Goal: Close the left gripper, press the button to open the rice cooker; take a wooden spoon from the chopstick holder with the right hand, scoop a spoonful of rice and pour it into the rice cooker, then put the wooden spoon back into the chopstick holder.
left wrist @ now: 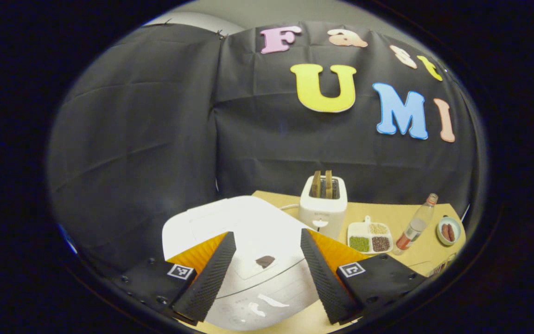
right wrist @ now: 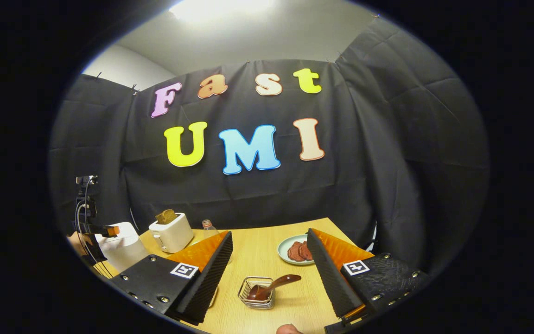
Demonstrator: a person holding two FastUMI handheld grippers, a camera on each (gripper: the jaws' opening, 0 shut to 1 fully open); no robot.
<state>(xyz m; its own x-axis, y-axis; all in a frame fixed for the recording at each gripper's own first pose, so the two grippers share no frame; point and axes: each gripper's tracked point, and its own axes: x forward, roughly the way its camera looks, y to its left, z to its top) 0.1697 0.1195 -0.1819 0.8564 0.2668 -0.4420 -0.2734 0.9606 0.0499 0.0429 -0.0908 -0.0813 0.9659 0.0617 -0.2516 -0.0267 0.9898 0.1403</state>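
Left gripper view: left hand-held gripper [left wrist: 267, 278] sits at bottom centre, fingers apart, holding nothing. Between and behind them lies the white rice cooker [left wrist: 248, 232], lid down, its dark button [left wrist: 265, 261] just above the gap. Beyond it on the counter [left wrist: 387, 213], centre right: toaster [left wrist: 322, 204] with two slices up, divided dish of grains [left wrist: 370, 237], bottle [left wrist: 416, 225], small plate [left wrist: 448, 230].

Right gripper view: right hand-held gripper [right wrist: 271, 278] at bottom centre, fingers apart, empty. Between them, lower centre, a wire chopstick holder [right wrist: 257, 293] carries the wooden spoon [right wrist: 271, 286], handle slanting up to the right. Plate of meat slices [right wrist: 295, 250] lies behind.
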